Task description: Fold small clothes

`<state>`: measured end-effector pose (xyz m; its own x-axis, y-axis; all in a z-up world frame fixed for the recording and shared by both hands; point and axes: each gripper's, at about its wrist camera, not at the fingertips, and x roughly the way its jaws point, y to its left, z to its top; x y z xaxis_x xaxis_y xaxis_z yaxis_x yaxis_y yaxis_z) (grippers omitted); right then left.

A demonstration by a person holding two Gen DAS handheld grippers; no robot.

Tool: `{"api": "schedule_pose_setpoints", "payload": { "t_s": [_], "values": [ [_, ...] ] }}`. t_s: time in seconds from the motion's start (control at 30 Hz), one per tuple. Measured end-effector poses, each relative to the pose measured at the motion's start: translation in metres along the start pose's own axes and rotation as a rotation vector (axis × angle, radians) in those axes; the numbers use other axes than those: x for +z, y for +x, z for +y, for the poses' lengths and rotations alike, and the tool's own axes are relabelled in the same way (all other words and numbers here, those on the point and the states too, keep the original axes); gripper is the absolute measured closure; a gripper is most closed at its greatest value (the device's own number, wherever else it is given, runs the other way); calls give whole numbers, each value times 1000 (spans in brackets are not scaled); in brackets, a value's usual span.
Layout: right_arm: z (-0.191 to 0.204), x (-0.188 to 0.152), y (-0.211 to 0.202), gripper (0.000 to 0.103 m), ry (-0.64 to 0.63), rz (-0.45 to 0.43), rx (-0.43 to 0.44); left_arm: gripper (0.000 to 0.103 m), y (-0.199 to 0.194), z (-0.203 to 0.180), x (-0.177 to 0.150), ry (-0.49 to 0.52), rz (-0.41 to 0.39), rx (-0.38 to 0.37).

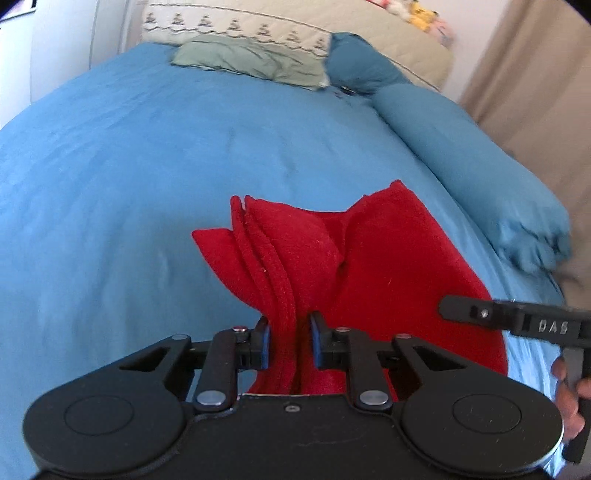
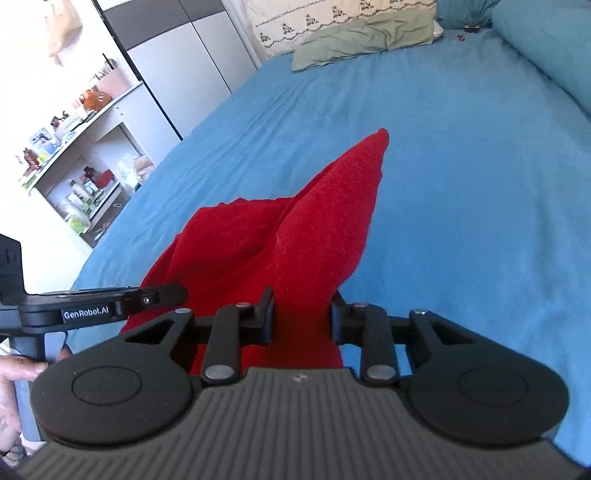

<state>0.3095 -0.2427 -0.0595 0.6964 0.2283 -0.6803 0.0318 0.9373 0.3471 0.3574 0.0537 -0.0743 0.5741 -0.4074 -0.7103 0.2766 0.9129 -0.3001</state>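
Observation:
A red fleece garment (image 1: 369, 266) is held over the blue bedspread (image 1: 129, 166). My left gripper (image 1: 290, 332) is shut on a bunched, layered edge of it. My right gripper (image 2: 301, 314) is shut on another bunched part of the red garment (image 2: 314, 221), which rises in a peak ahead of it. The right gripper also shows at the right edge of the left wrist view (image 1: 480, 314). The left gripper also shows at the left of the right wrist view (image 2: 155, 295). The cloth sags between the two grippers.
A rolled blue duvet (image 1: 461, 147) lies along the bed's right side. A green pillow (image 1: 251, 59) and a beige embroidered pillow (image 1: 240, 26) lie at the head. White shelves (image 2: 85, 158) with bottles stand left of the bed, beside a grey wardrobe (image 2: 184, 55).

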Motion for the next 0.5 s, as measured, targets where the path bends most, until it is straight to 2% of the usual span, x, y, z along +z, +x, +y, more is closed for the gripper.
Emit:
{"api": "schedule_pose_setpoints", "payload": {
  "t_s": [0.13,0.23,0.33,0.43,0.5],
  "values": [
    [-13,-47,-26,60,24,26,-14,80,0,-28,-45,25,36,-1],
    [-28,-79,-24,60,42,42,-35,80,12,-36,-73,25,60,10],
    [-51,-103,-22,59,85,24,-33,79,21,-39,-87,29,41,58],
    [-69,-111,-17,57,139,21,-15,74,23,-35,-89,-1,35,54],
    [-71,-112,-14,50,153,26,-19,67,23,-37,-91,13,30,68]
  ]
}}
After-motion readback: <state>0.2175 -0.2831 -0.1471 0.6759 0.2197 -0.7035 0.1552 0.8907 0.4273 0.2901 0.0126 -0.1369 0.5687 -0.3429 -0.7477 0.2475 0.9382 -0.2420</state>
